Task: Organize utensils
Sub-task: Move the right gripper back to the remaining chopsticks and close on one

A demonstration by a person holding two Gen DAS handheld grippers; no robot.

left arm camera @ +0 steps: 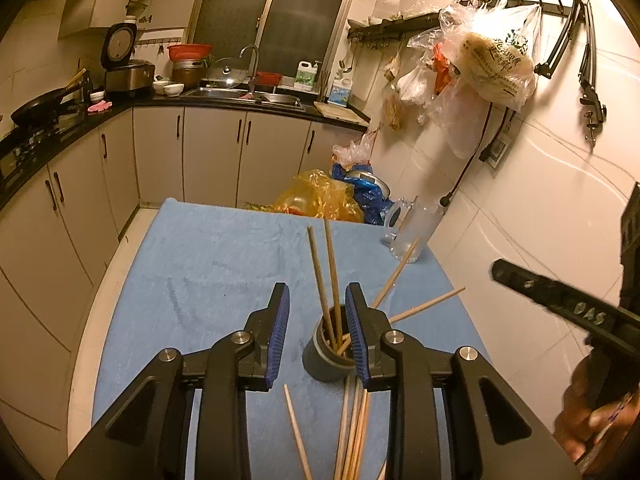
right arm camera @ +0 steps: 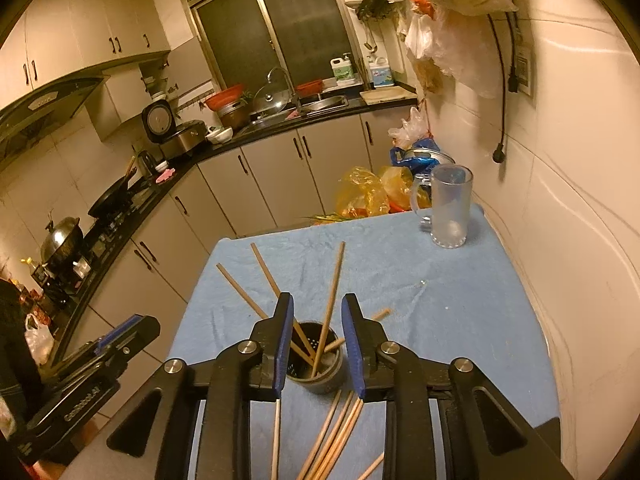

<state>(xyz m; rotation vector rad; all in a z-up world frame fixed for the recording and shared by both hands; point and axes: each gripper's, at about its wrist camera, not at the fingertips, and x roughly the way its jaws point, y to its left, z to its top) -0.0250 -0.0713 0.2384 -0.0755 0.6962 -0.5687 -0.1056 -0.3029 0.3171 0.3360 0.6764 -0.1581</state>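
A dark grey holder cup stands on the blue towel with several wooden chopsticks leaning in it. More loose chopsticks lie on the towel in front of it. My left gripper is open and empty above the holder. In the right wrist view the holder holds several chopsticks, with loose chopsticks nearer me. My right gripper is open and empty above the holder. The other gripper shows at the left edge.
A clear glass mug stands at the towel's far right corner by the tiled wall. Yellow and blue plastic bags sit beyond the table's far edge. Kitchen cabinets, sink and stove line the left and back.
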